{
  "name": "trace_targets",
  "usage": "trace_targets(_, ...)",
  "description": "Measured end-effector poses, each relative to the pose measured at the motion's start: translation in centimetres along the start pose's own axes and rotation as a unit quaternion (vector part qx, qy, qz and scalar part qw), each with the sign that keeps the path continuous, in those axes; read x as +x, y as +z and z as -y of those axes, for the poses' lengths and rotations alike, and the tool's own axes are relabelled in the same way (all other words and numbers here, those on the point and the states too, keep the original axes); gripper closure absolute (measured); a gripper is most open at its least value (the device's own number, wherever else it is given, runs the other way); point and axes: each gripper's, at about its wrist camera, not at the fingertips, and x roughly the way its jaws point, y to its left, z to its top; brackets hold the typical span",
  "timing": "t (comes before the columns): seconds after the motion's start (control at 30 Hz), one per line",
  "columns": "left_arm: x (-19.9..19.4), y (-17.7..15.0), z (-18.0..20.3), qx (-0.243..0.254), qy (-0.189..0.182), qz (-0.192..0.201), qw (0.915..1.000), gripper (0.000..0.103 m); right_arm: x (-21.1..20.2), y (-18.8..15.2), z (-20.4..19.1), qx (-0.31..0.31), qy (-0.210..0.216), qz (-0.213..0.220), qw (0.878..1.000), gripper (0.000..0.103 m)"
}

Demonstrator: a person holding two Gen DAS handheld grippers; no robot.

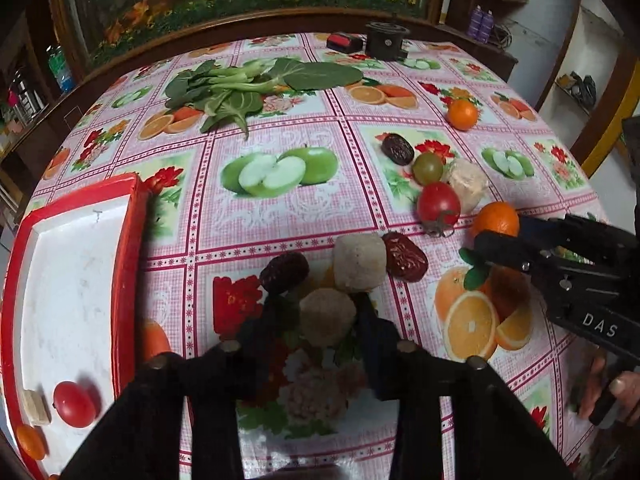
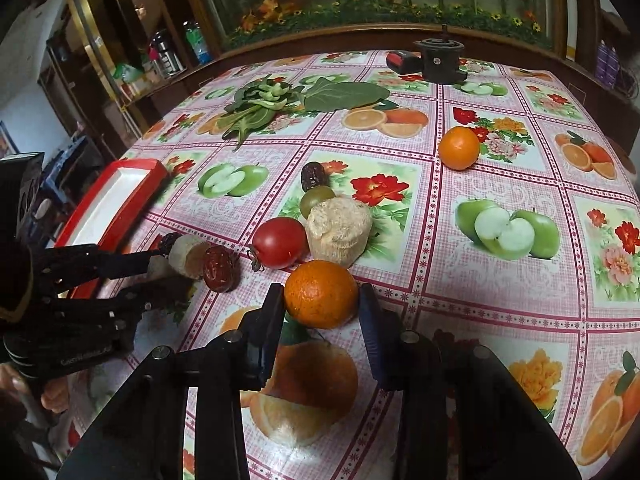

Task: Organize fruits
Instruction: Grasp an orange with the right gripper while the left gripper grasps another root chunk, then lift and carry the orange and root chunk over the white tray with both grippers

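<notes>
In the left wrist view my left gripper (image 1: 326, 312) is open around a pale beige chunk (image 1: 327, 316) on the table; its fingers stand on both sides, with small gaps. A second beige chunk (image 1: 359, 261) and two dark dates (image 1: 285, 272) (image 1: 405, 256) lie just beyond. In the right wrist view my right gripper (image 2: 320, 300) is open around an orange (image 2: 321, 294); the left finger touches it, the right stands apart. A red tomato (image 2: 280, 242), a green fruit (image 2: 317, 199), a big beige chunk (image 2: 339, 229) and another orange (image 2: 459, 148) lie further off.
A red-rimmed white tray (image 1: 128, 240) at the left holds a red tomato (image 1: 75, 404), a beige piece (image 1: 36, 406) and an orange piece (image 1: 30, 442). Leafy greens (image 1: 248, 84) and a black pot (image 1: 386, 42) sit at the far edge. The fruit-print tablecloth (image 1: 280, 208) covers the table.
</notes>
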Motion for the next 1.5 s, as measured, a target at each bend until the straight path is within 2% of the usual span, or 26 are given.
trace_targets(0.03,0.0,0.0,-0.3,-0.008,-0.005,0.003,1.0,0.072,0.1,0.1,0.0,-0.001,0.0,-0.001,1.0,0.066)
trace_targets(0.07,0.0,0.0,-0.6,-0.016,-0.007,0.003,0.9998,0.073,0.4,0.1,-0.1,-0.002,0.004,-0.006,1.0,0.061)
trace_targets(0.17,-0.1,0.0,-1.1,-0.039,-0.018,0.005,0.9991,0.073,0.7,0.3,-0.6,-0.016,-0.002,-0.004,1.0,0.059)
trace_targets(0.3,-0.4,-0.7,-0.8,-0.042,-0.017,0.009,0.9989,0.073,0.5,0.3,-0.7,-0.019,-0.009,0.012,1.0,0.066)
trace_targets(0.7,-2.9,-4.3,-0.5,-0.072,-0.054,0.0,0.996,0.073,-2.5,-1.7,-1.3,-0.012,-0.006,0.012,1.0,0.066)
trace_targets(1.17,-6.7,-9.0,0.3,-0.079,-0.02,0.009,0.9966,0.073,-4.6,-6.6,-4.5,0.0,0.008,-0.015,1.0,0.066)
trace_targets(1.5,-9.0,-9.6,-1.5,-0.082,-0.026,0.024,0.996,0.073,-4.9,-6.1,-8.9,-0.015,0.022,-0.009,1.0,0.066)
